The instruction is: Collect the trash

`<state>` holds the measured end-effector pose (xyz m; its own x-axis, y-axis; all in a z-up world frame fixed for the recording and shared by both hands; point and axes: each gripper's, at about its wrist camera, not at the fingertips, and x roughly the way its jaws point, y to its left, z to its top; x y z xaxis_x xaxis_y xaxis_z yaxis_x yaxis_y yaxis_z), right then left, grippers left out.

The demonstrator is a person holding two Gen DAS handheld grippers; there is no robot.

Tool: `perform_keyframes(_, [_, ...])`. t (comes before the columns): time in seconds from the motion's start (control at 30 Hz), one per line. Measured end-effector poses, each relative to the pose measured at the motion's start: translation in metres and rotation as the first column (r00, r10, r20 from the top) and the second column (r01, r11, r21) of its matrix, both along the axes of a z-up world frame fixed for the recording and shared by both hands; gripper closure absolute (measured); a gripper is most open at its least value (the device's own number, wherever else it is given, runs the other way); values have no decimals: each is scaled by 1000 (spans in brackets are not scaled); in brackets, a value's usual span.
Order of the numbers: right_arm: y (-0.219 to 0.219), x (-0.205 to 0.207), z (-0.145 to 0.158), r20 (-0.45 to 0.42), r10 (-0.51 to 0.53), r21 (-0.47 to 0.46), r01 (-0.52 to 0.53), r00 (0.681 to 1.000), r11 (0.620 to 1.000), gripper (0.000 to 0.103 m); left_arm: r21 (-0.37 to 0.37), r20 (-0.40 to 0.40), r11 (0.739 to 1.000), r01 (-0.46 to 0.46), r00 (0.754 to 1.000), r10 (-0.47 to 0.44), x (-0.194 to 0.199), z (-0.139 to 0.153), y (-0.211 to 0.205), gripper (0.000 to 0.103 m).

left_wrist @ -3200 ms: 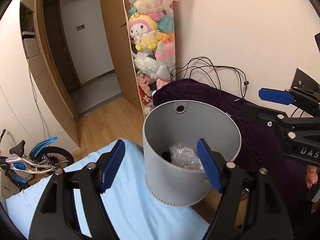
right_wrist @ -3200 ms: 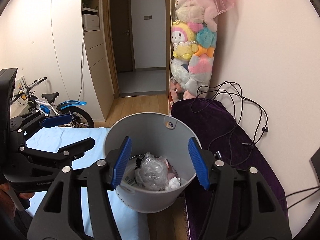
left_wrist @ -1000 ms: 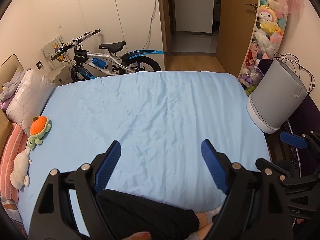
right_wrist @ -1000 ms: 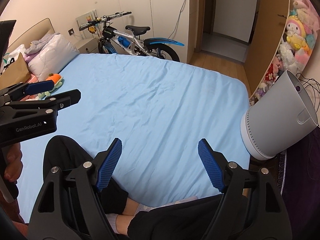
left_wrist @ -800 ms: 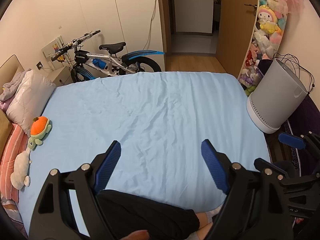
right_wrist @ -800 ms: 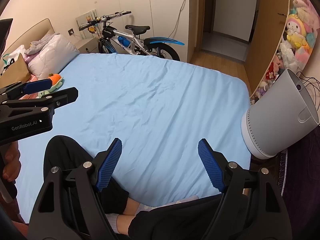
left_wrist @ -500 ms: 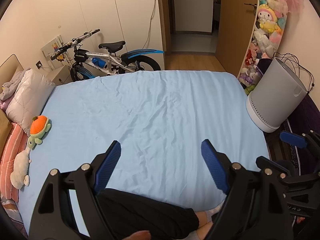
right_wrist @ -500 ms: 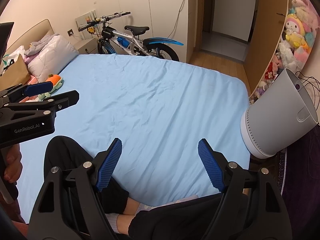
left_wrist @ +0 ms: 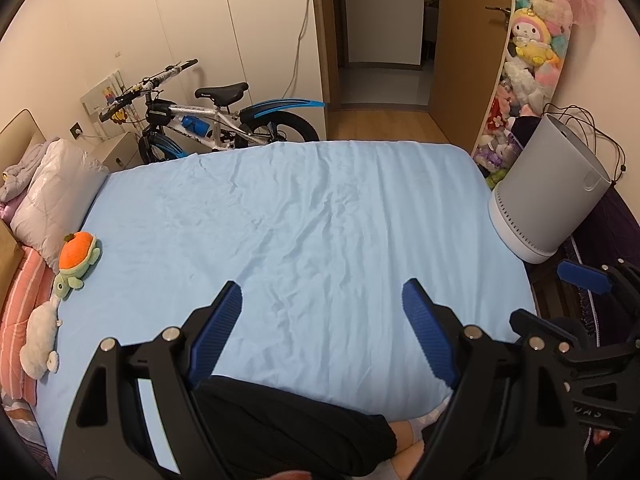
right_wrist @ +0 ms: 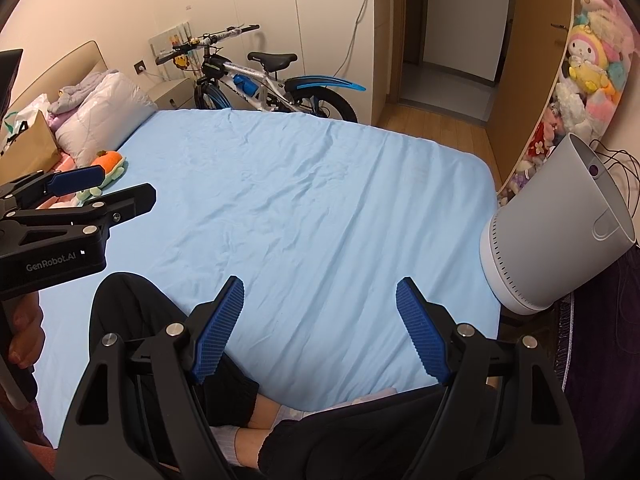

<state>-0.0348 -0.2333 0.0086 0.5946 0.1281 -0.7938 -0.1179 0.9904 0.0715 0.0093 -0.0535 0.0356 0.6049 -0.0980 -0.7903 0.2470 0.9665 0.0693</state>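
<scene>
Both the left hand-held gripper (left_wrist: 322,332) and the right hand-held gripper (right_wrist: 320,328) hang empty, jaws wide, over the blue bed (left_wrist: 320,208); grey bin (left_wrist: 548,192) stands beside it

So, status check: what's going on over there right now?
Left tool and right tool open, empty. Grey bin beside bed. Nothing in the way.

Black gripper frames (right_wrist: 320,320), ribbed blue pads (right_wrist: 218,330), silver screws, black trousers (right_wrist: 360,436), perhaps white socks

Bed sheet (left_wrist: 320,216) creased matt cloth; bin (left_wrist: 548,188) smooth matt plastic; floor (left_wrist: 384,126) wood.
</scene>
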Motion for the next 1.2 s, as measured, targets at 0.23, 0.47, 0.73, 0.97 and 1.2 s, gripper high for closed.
perform_keyframes(0.23, [0, -1, -1, -2, -1, 8, 1, 1000, 1000, 27, -4, -4, 1000, 5, 1000, -5, -1, 0, 0, 21])
perform_keyframes(0.47, [0, -1, -1, -3, -1, 11, 1, 1000, 1000, 27, -2, -2, 1000, 12, 1000, -12, -3, -2, 2, 21])
perform_keyframes(0.73, [0, 0, -1, -2, -6, 11, 6, 1000, 1000, 27, 10, -1, 1000, 15, 1000, -15, -2, -3, 2, 21])
perform_keyframes(0.97, [1, 1, 0, -4, -1, 20, 1, 1000, 1000, 27, 3, -10, 1000, 24, 1000, -24, -1, -3, 2, 21])
perform_keyframes(1.2, [1, 1, 0, -4, -2, 21, 2, 1000, 1000, 27, -2, -6, 1000, 26, 1000, -26, -1, -3, 3, 21])
